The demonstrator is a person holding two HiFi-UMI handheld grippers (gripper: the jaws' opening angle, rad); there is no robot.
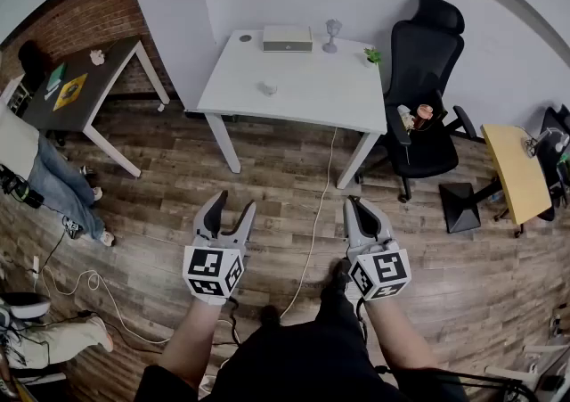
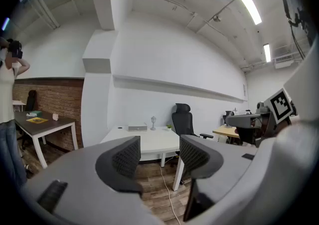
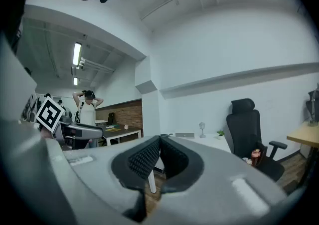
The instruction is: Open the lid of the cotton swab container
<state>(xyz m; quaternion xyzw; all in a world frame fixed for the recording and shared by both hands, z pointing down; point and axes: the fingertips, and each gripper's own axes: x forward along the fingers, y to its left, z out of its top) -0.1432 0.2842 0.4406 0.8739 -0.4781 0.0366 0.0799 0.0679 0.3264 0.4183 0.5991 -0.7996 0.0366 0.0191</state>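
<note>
No legible text, labels or numbers anywhere.

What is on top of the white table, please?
A flat pale box, a grey ornament, a green plant, a dark disc and a small whitish item. Anything behind the box is hidden.

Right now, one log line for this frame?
stage: standing off | left gripper: jaws open, empty | right gripper: jaws shut, empty | white table: ahead, untouched
</note>
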